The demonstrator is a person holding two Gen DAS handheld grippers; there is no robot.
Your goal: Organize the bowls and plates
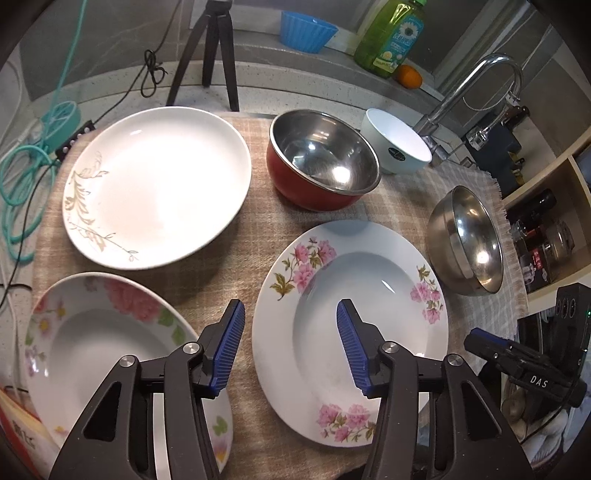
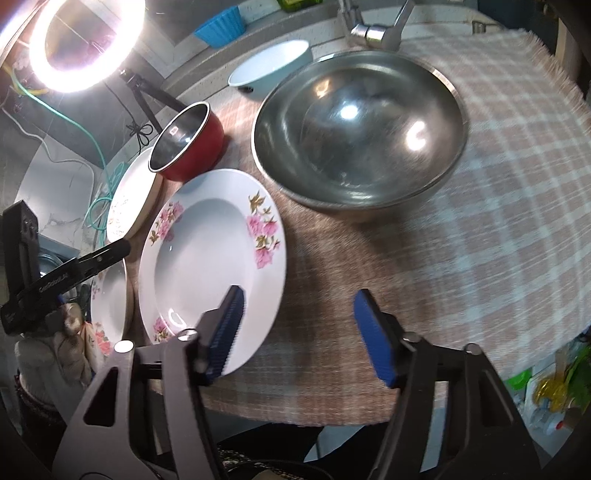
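Observation:
On a checked cloth (image 1: pixel 229 266) lie a pink-flowered deep plate (image 1: pixel 351 332), a large white leaf-pattern plate (image 1: pixel 159 184) and a second flowered plate (image 1: pixel 110 354) at the near left. A red steel-lined bowl (image 1: pixel 325 158), a white bowl (image 1: pixel 397 142) and a plain steel bowl (image 1: pixel 465 240) stand behind. My left gripper (image 1: pixel 291 336) is open over the pink-flowered plate's left rim. My right gripper (image 2: pixel 299 332) is open above the cloth beside that plate (image 2: pixel 207 258), with the steel bowl (image 2: pixel 358 133) ahead. The red bowl (image 2: pixel 188 144) and the white bowl (image 2: pixel 273 66) show further back.
A tripod (image 1: pixel 214 51), cables (image 1: pixel 22 184), a blue tub (image 1: pixel 306 31), a green soap bottle (image 1: pixel 391 37) and a tap (image 1: pixel 476 92) line the back. Shelves with jars (image 1: pixel 543 236) stand right. A ring light (image 2: pixel 85 40) glares at the right wrist view's top left.

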